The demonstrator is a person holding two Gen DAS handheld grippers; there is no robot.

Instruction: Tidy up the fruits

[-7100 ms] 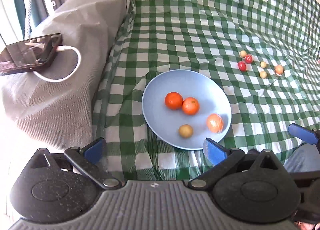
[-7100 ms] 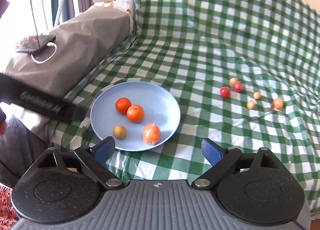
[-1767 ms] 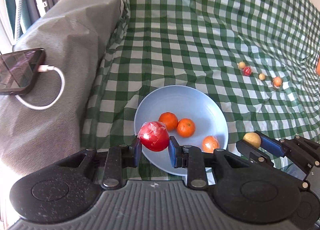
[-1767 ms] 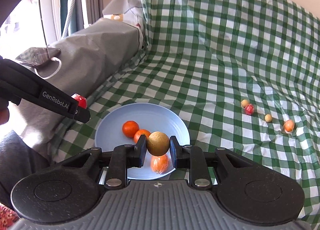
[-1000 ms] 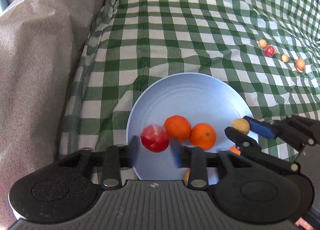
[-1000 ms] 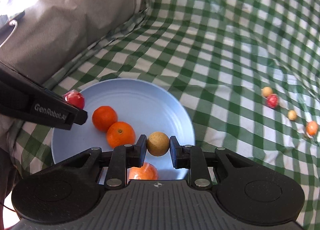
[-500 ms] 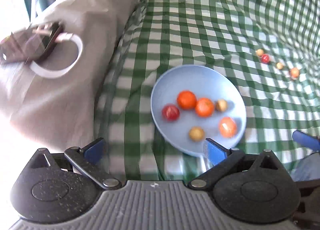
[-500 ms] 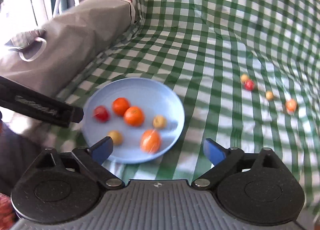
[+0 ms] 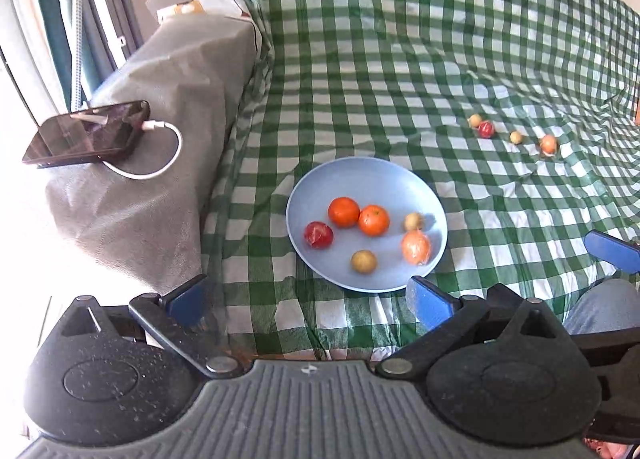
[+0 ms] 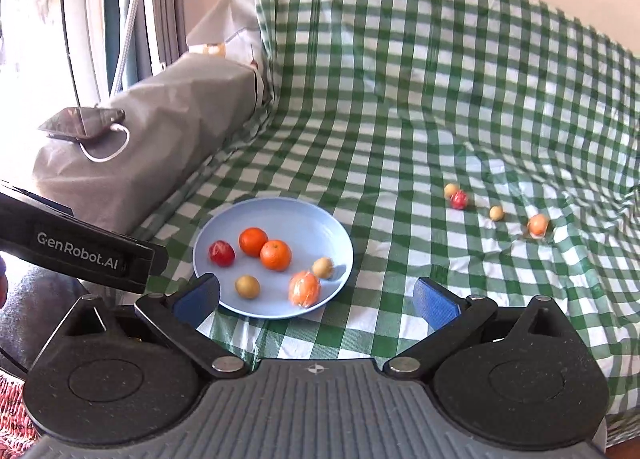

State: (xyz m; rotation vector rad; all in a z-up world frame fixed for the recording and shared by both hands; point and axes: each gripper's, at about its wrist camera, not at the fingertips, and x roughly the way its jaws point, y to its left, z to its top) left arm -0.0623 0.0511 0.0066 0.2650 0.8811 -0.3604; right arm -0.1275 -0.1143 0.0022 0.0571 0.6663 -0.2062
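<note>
A light blue plate point(image 9: 384, 175) point(image 10: 320, 215) lies on the green checked cloth. It holds two oranges point(image 9: 374, 220) point(image 10: 275, 255), a red fruit point(image 9: 318, 234) point(image 10: 221, 253), a wrapped orange fruit point(image 9: 416, 247) point(image 10: 305, 288) and two small tan fruits point(image 9: 363, 261) point(image 10: 247, 286). Several small fruits lie loose on the cloth to the right, among them a red one point(image 9: 486, 129) point(image 10: 459, 199) and an orange one point(image 9: 548, 143) point(image 10: 537, 224). My left gripper point(image 9: 308, 301) is open and empty, near the plate's front edge. My right gripper point(image 10: 316, 301) is open and empty, also just in front of the plate.
A grey covered armrest point(image 9: 160, 107) point(image 10: 168, 127) stands left of the plate with a phone point(image 9: 86, 133) point(image 10: 82, 121) and white cable on it. The checked cloth point(image 10: 400, 79) rises up the backrest behind. The left gripper's body point(image 10: 76, 249) shows at the right wrist view's left edge.
Both grippers have let go of their fruits, the red one and a tan one, onto the plate. Both have opened and pulled back from the plate.
</note>
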